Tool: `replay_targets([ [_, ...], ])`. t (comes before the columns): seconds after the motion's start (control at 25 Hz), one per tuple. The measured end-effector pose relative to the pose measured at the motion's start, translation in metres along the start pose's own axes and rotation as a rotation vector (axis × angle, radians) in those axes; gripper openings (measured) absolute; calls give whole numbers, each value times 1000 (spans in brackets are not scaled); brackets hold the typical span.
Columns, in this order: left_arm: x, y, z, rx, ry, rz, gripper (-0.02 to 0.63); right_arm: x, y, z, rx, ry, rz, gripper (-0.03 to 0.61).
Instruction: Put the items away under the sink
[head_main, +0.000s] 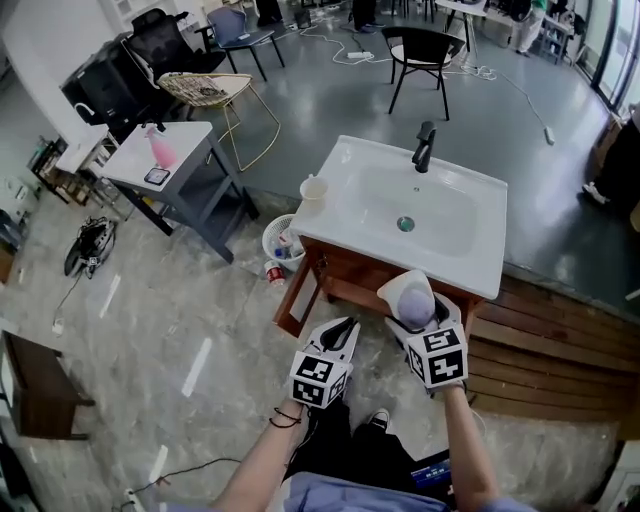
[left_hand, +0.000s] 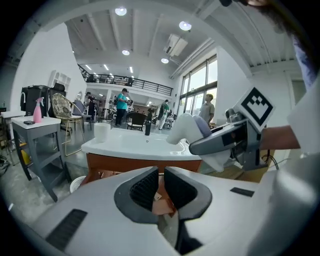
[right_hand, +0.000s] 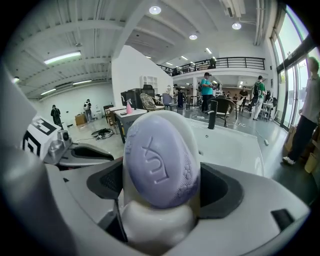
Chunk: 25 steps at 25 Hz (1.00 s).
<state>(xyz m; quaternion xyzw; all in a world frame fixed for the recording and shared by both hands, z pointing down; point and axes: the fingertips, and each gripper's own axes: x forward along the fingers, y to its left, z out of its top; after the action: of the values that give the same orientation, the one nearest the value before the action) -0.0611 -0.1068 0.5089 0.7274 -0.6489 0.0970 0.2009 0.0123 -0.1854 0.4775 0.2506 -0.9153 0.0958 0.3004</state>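
Observation:
My right gripper (head_main: 413, 312) is shut on a white soap dish (head_main: 410, 297) that carries a purple bar of soap (right_hand: 160, 159); the dish's base (right_hand: 156, 226) fills the gap between the jaws. It hangs in front of the white sink (head_main: 345, 215), just over the front edge of the wooden cabinet (head_main: 352, 276). The cabinet's left door (head_main: 299, 298) stands open. My left gripper (head_main: 346, 325) is beside it on the left, lower, jaws closed together with nothing held (left_hand: 160, 187). The left gripper view shows the dish (left_hand: 186, 129) in the right gripper.
A black faucet (head_main: 424, 147) and a white cup (head_main: 313, 188) stand on the sink. A white wastebasket (head_main: 283, 240) and a red can (head_main: 274, 272) sit left of the cabinet. A grey table (head_main: 190, 145) with a pink spray bottle (head_main: 160, 150) stands farther left. Wooden decking (head_main: 560, 350) lies right.

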Motion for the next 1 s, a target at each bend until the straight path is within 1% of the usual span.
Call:
replay_targets([
  [0.12,29,2,-23,25,18,-28,34,13,1,-10,-2,5,24,434],
  [0.24,53,8,-41,27,32,-45,34,30,3,-20,-8,14,45,434],
  [0.36,71,14,-55,19,22,-59,34,50,7,-32,-13,22,64,434],
  [0.48,85,17,-74,10,18,-83,34,70,14,-46,-19,31,84,434],
  [0.6,98,15,-93,18,16,-117,34,90,20,-60,-25,44,97,434],
  [0.84,116,14,-116,14,-25,-169,34,129,25,-92,7,72,107,434],
  [1.0,122,25,-135,15,-36,-166,34,152,28,-110,43,85,116,434],
])
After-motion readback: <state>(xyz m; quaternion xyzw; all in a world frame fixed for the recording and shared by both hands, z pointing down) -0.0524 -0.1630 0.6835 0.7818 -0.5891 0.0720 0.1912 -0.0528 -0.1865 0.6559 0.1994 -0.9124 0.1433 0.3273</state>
